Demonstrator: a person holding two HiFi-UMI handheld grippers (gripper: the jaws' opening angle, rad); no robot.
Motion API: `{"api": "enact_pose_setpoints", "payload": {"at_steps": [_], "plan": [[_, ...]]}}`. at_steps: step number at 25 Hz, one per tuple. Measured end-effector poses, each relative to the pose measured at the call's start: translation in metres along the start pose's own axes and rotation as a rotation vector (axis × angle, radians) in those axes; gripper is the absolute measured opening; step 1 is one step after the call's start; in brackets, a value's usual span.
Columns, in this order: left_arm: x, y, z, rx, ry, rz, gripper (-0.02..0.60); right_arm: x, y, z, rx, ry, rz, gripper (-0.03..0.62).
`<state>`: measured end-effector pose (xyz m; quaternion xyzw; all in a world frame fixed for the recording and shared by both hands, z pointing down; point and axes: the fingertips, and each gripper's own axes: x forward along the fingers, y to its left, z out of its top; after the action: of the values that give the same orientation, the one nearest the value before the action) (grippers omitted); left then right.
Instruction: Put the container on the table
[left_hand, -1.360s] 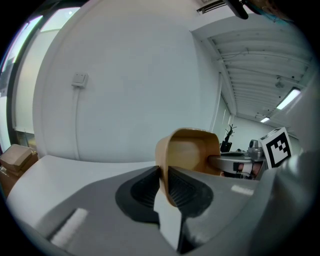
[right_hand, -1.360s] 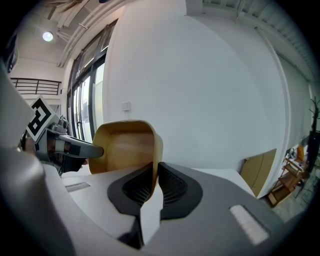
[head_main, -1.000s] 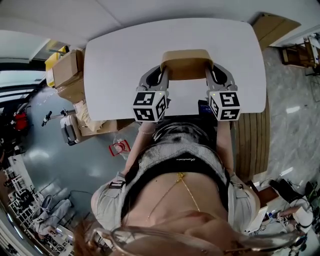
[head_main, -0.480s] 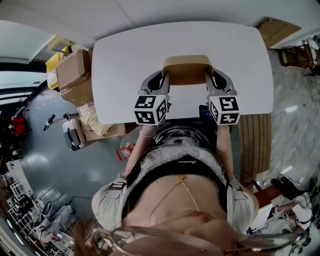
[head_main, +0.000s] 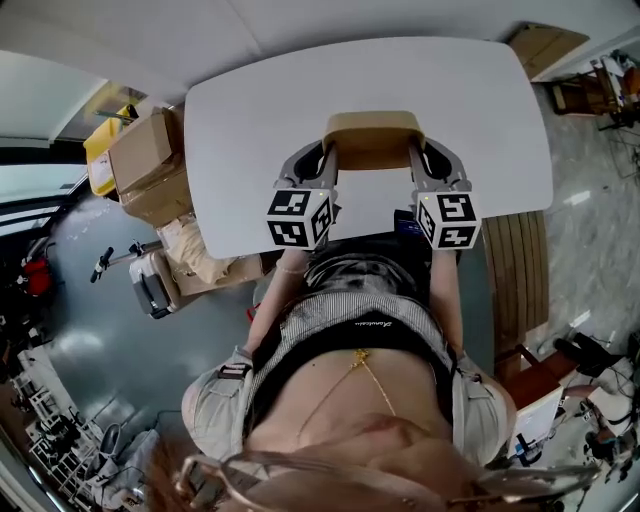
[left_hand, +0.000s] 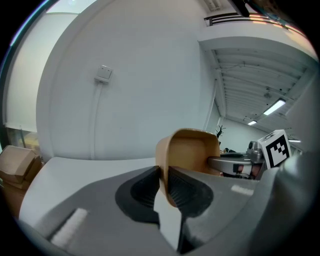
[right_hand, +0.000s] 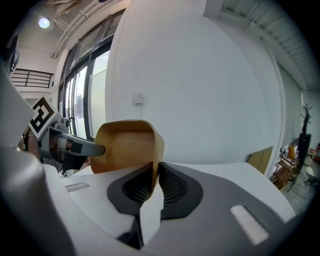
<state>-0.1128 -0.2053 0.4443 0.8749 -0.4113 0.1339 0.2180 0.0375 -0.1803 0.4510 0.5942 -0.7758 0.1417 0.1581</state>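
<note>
tan thin-walled container (head_main: 372, 135), rounded corners, open top, over white worktop (head_main: 260, 110), left gripper (head_main: 327, 152) fingers (left_hand: 142, 192) clamped on its 9 o'clock wall, right gripper (head_main: 417, 152) fingers (right_hand: 172, 190) clamped at 3 o'clock

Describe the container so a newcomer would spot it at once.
Find the big white table. Over its near half is a tan, open-topped container with rounded corners. Unlike the cardboard boxes off the table's edge, it is pinched on opposite walls by the left claw and right claw.
</note>
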Motion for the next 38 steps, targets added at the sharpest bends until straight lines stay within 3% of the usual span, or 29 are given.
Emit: {"api": "enact_pose_setpoints", "payload": {"at_steps": [10,19,30,38], "plan": [[-0.012,0.011,-0.005,0.003,0.002,-0.028,0.037,0.0,0.018,-0.003,-0.001,0.001,-0.023,0.051],[0.006,0.001,-0.003,-0.003,0.017,-0.047,0.04,0.004,-0.003,0.0,-0.021,0.011,-0.017,0.051],[0.041,-0.038,-0.001,-0.028,0.012,0.006,0.04,0.001,-0.058,-0.004,-0.026,0.027,0.04,0.052],[0.039,-0.037,-0.005,-0.052,0.009,0.048,0.04,0.008,-0.057,-0.005,-0.038,0.039,0.087,0.051]]}}
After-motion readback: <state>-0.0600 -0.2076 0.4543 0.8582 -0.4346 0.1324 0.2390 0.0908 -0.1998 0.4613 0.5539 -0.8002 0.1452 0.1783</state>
